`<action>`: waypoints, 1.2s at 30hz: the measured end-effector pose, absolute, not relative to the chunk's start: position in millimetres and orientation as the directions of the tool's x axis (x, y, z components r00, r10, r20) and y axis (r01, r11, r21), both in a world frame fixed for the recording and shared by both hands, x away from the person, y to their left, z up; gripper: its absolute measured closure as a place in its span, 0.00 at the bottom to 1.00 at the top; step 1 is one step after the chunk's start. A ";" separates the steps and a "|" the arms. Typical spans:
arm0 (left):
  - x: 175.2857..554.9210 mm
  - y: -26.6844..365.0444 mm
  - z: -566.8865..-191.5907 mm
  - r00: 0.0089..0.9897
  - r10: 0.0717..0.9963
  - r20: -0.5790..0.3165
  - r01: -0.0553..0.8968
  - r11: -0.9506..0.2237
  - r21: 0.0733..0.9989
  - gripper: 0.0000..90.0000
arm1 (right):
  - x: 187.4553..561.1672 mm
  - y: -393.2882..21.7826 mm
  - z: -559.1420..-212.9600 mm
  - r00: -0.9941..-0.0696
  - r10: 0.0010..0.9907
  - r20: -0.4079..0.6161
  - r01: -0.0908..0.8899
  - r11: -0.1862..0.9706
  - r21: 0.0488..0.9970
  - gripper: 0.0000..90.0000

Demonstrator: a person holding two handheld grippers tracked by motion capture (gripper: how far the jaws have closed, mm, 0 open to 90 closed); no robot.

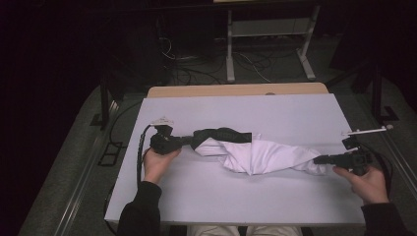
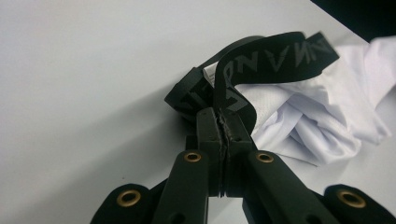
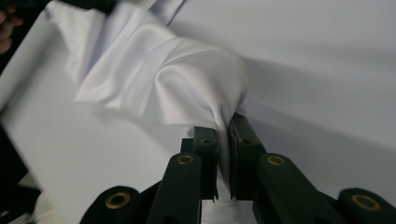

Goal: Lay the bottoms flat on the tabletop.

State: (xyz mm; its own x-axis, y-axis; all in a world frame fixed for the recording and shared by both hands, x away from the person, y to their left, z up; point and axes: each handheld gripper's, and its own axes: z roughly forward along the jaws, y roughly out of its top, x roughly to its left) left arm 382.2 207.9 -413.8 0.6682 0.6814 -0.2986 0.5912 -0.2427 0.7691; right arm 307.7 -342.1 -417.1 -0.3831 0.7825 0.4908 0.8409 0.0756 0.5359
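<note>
A crumpled white cloth garment with a black band (image 1: 255,152) lies mid-frame on the white table (image 1: 236,196), stretched between the left gripper (image 1: 189,141) and the right gripper (image 1: 319,159).

Dim room, brightly lit table (image 1: 295,113), soft shadows, slightly blurred close-ups

Lettering on the black waistband (image 2: 275,58) blurred, partly folded under

High view looks down over the table (image 1: 236,196); both gripper views sit close, sharing the white garment (image 1: 265,155).
</note>
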 end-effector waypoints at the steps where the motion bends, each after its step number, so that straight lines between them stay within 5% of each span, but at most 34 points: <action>1: 382.3 207.3 -413.9 0.668 0.681 -0.301 0.593 -0.243 0.768 0.98 | 302.9 -339.8 -418.6 -0.389 0.772 0.502 0.845 0.082 0.528 0.92; 4: 382.9 206.3 -414.5 0.666 0.680 -0.306 0.595 -0.238 0.768 0.98 | 293.2 -331.8 -423.3 -0.410 0.760 0.505 0.851 0.119 0.511 0.88; 7: 383.9 206.7 -415.0 0.665 0.679 -0.311 0.596 -0.231 0.769 0.98 | 289.4 -322.8 -419.2 -0.453 0.776 0.439 0.818 0.166 0.550 0.66; 11: 385.5 207.0 -416.9 0.664 0.679 -0.314 0.600 -0.232 0.766 0.98 | 291.0 -316.0 -406.5 -0.470 0.779 0.416 0.784 0.152 0.602 0.52; 16: 384.9 206.1 -417.1 0.662 0.680 -0.315 0.603 -0.234 0.763 0.98 | 294.3 -301.7 -393.6 -0.516 0.763 0.389 0.751 0.186 0.633 0.44; 28: 383.5 204.9 -416.1 0.664 0.679 -0.312 0.600 -0.235 0.765 0.98 | 338.5 -211.3 -387.0 -0.640 0.677 0.363 0.695 0.308 0.650 0.34; 36: 382.3 205.4 -416.7 0.666 0.675 -0.316 0.600 -0.233 0.765 0.98 | 386.2 -176.4 -408.7 -0.580 0.676 0.455 0.751 0.227 0.620 0.34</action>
